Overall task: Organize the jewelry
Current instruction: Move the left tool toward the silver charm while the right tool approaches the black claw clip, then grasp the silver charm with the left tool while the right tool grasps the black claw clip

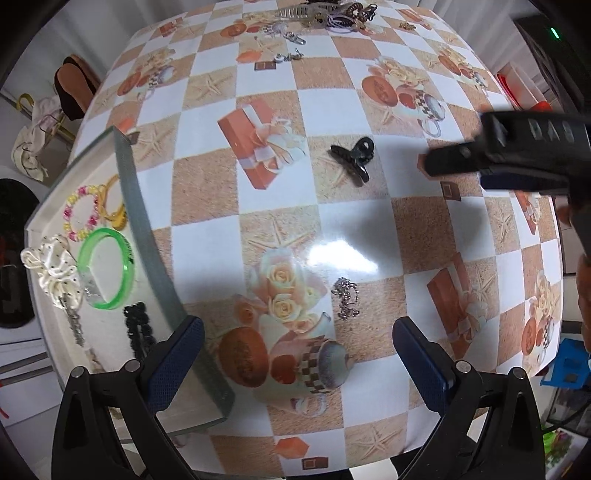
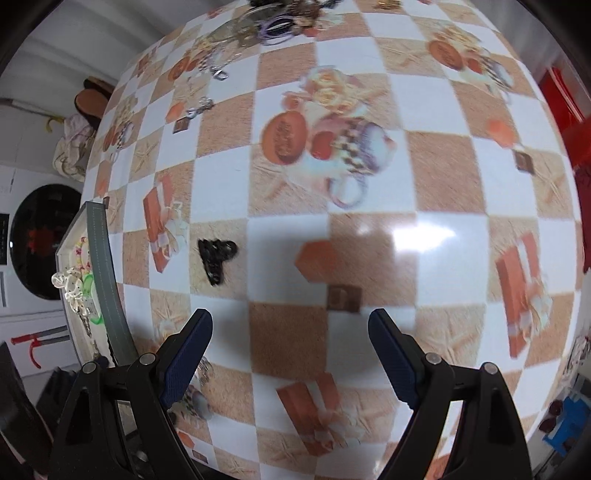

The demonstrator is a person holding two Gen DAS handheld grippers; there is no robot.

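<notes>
My left gripper (image 1: 299,354) points down over the checkered tablecloth, open with nothing between its fingers. A small silver chain (image 1: 345,298) lies just beyond its fingertips. Farther off a black claw clip (image 1: 352,157) rests on the cloth, and my right gripper (image 1: 436,166) comes in from the right beside it. In the right wrist view the right gripper (image 2: 291,350) stands open and empty above the cloth, with the black claw clip (image 2: 216,258) ahead to its left. The silver chain (image 2: 205,369) is mostly hidden behind its left finger.
A grey-rimmed tray (image 1: 136,206) at the table's left edge holds a green bangle (image 1: 107,269), a flower bead bracelet (image 1: 81,212), a white scrunchie (image 1: 51,269) and black beads (image 1: 138,328). A pile of clips and hair ties (image 1: 325,14) lies at the far edge.
</notes>
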